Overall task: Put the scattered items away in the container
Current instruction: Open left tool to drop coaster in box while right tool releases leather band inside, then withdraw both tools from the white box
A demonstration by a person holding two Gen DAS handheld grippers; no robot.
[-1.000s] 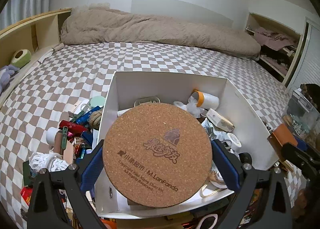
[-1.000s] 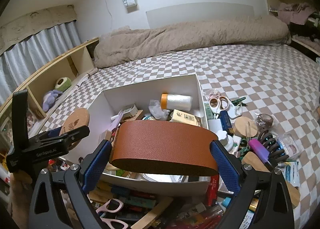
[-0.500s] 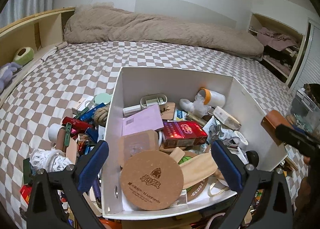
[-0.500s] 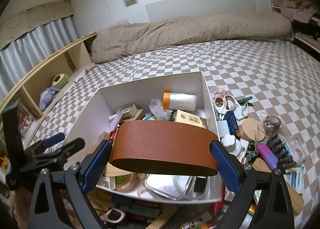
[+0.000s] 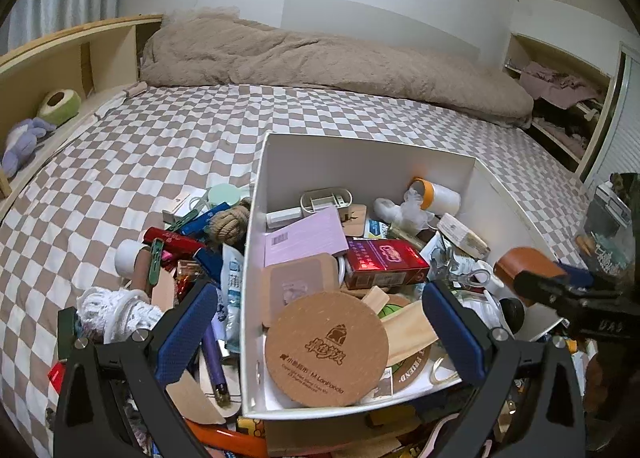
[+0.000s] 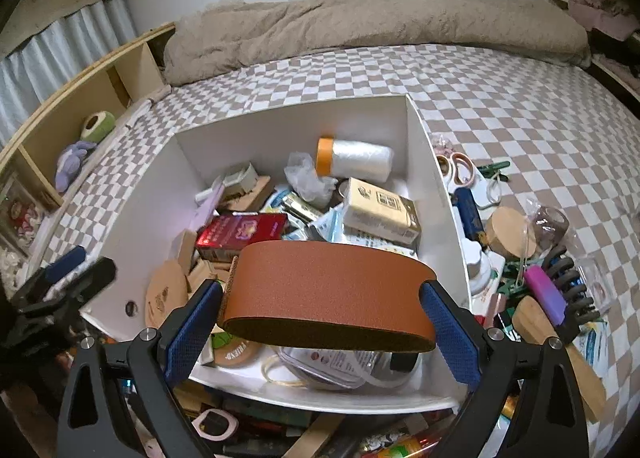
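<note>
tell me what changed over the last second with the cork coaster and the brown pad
The left gripper let go of the round cork coaster: a second ago it sat clamped between the fingers, now it lies at the near end of the white box and the fingers stand open. The right gripper still clamps the brown pad above the box; the clutter beside the box looks unchanged.

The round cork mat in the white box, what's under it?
The round cork mat leans on a wooden piece and a square cork coaster inside the white box. Whatever lies directly beneath it is covered.
</note>
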